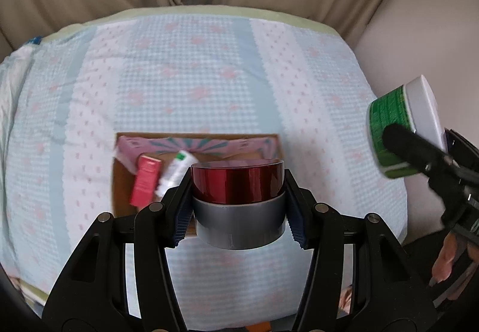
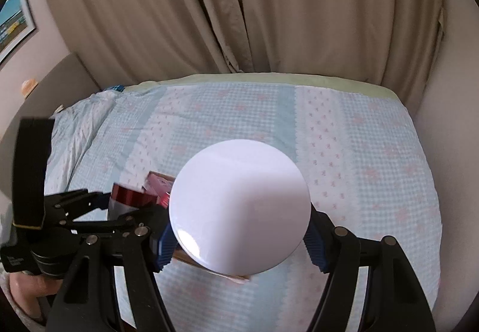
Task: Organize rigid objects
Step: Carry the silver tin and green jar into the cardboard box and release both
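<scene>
We hold the round jar with a glossy red lid and grey base point(image 1: 238, 197) in the left gripper point(image 1: 238, 203), jaws pinching its sides, above the open cardboard box point(image 1: 119, 182) on the bed point(image 1: 209, 62) — likely its destination. Inside lie a pink carton point(image 1: 145, 182) and a white tube point(image 1: 175, 171). Our right gripper point(image 2: 239, 237) clamps a green-labelled white-lidded tub point(image 2: 239, 209) — carried alongside, probably for the same box.

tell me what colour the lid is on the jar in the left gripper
Shiny dark red lid, on a grey jar; clearest in the left wrist view.
</scene>
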A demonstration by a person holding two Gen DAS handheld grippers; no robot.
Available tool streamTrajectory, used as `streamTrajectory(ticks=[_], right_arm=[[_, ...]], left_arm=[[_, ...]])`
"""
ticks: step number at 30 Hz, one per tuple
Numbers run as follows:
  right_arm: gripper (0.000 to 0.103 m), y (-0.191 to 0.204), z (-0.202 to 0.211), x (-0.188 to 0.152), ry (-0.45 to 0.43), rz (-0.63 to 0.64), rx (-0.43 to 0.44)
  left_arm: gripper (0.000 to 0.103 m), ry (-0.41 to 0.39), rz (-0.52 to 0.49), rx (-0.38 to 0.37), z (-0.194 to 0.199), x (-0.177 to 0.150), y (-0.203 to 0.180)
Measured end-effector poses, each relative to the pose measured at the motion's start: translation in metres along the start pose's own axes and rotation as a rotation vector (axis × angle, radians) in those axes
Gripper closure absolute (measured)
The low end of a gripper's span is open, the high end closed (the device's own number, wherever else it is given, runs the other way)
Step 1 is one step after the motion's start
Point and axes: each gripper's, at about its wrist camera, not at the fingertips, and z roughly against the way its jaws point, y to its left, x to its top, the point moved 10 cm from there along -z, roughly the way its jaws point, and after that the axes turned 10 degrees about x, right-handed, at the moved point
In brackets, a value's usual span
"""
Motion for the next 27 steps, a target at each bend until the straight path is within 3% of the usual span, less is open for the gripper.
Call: streamTrajectory(ticks=[10, 27], right_arm=[[0.036, 0.042, -0.067, -0.014, 0.028, -0.185, -0.041], [0.036, 0.022, -0.206, -0.079, 0.250, -0.298, -0.074]], left_arm=[[0.052, 0.079, -0.120, -0.017, -0.061, -0.004, 0.092], [0.052, 0.250, -0.179, -0.031, -0.183, -0.035, 0.112]])
